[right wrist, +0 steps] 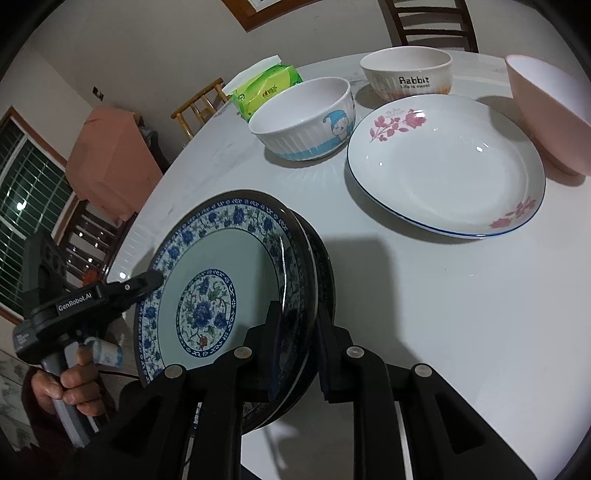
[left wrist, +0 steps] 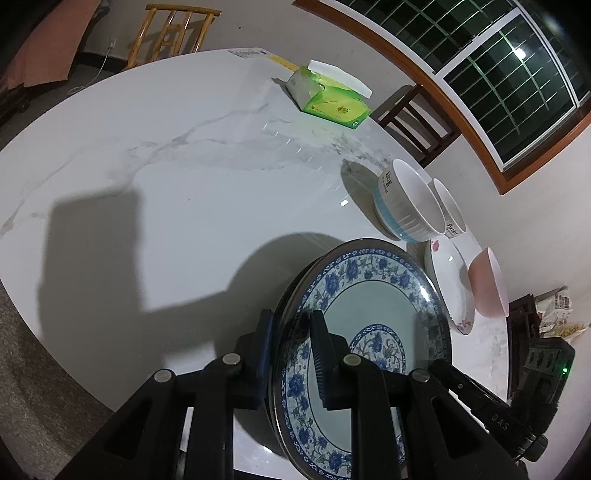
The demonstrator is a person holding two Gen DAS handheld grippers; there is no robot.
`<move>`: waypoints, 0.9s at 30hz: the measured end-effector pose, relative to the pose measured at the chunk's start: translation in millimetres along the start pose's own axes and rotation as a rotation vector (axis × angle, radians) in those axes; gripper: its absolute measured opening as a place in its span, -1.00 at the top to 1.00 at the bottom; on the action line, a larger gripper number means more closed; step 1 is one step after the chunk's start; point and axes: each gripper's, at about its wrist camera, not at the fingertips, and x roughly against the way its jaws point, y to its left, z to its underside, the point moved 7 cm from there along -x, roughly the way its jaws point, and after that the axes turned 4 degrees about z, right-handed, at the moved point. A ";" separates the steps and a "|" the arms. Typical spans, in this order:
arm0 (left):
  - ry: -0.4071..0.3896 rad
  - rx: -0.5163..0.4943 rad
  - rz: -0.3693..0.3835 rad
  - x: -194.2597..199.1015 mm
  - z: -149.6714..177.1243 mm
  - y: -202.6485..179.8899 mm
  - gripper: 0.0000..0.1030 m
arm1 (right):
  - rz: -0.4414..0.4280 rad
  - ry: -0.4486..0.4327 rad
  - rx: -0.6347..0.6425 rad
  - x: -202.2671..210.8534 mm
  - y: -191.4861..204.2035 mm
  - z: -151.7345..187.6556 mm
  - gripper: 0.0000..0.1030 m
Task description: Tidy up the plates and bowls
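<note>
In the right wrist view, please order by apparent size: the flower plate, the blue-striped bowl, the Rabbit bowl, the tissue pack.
1. Flower plate
2. Blue-striped bowl
3. Rabbit bowl
4. Tissue pack

The last two look similar, and both lie farther away, so their order is unsure.

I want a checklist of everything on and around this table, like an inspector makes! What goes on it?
Surface: white marble-look table, round edge.
Job's things: stacked blue-flowered plates held tilted; pink-flowered plate flat; blue-striped bowl, Rabbit bowl, pink bowl upright.
Clutter: green tissue pack.
Grippers: left gripper and right gripper each have fingers clamped on the blue plates' rim, at opposite sides.
Cables: a white cord on the floor by the wall.
Surroundings: wooden chairs, barred window dark outside, a hand on the left gripper's handle.
</note>
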 end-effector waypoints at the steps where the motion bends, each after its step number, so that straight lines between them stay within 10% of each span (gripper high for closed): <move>1: -0.001 -0.002 -0.002 -0.3 -0.1 0.0 0.61 | 0.008 -0.001 0.008 -0.6 0.9 -0.1 0.64; 27: 0.040 0.020 -0.048 -14.0 1.6 7.3 0.59 | 0.153 0.013 0.130 -11.3 21.7 -1.0 0.20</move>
